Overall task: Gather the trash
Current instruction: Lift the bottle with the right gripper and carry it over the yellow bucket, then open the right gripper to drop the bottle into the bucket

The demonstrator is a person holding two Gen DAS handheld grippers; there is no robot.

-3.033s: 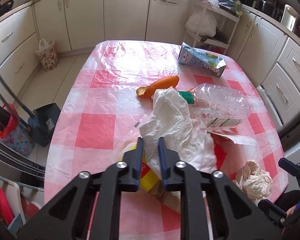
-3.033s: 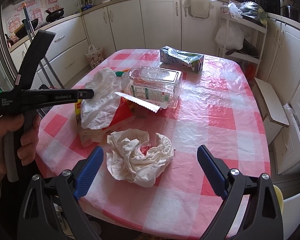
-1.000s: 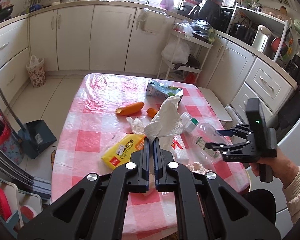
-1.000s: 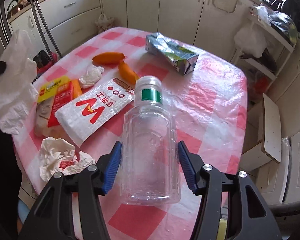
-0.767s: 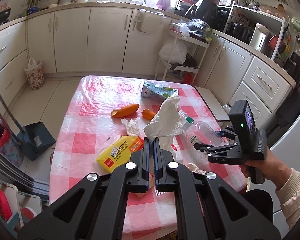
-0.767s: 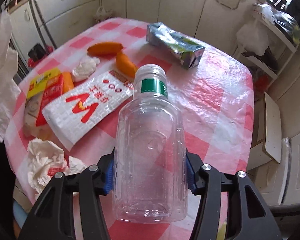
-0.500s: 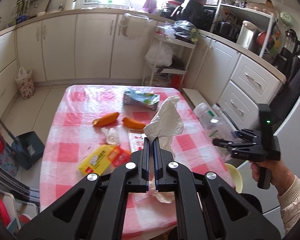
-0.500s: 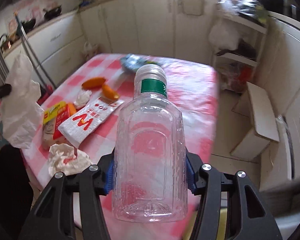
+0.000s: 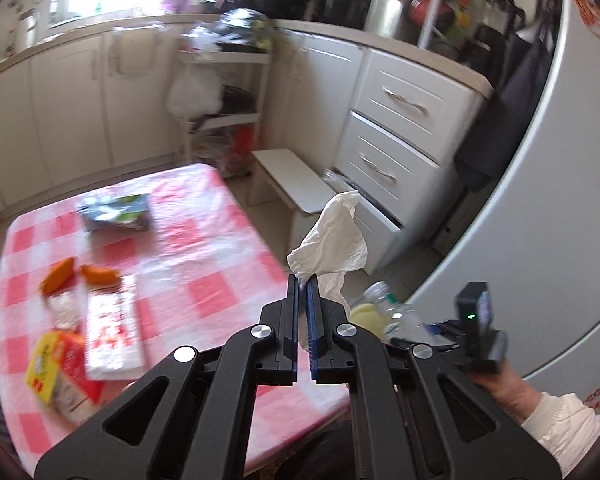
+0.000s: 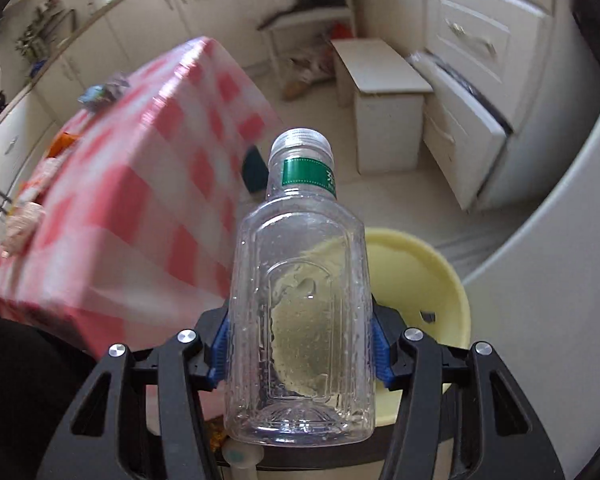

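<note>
My left gripper [image 9: 302, 280] is shut on a white crumpled tissue [image 9: 332, 240] and holds it in the air past the table's right edge. My right gripper [image 10: 300, 344] is shut on a clear empty plastic bottle [image 10: 300, 304] with a green neck band, held over a pale yellow bin [image 10: 424, 280] on the floor. In the left wrist view the bottle [image 9: 384, 304], the yellow bin [image 9: 364, 316] and the right gripper [image 9: 452, 336] in a hand show at lower right.
The red-checked table [image 9: 204, 248] still bears a green carton [image 9: 116, 212], orange peels [image 9: 58, 280], a white wrapper [image 9: 114, 328] and a yellow packet [image 9: 56, 372]. A low white stool [image 10: 380, 92], open drawers [image 10: 464, 116] and a fridge [image 9: 540, 216] stand to the right.
Both grippers swung right, off the table. The bottle now hangs over the yellow bin. The tissue moved with the left gripper toward the same side.
</note>
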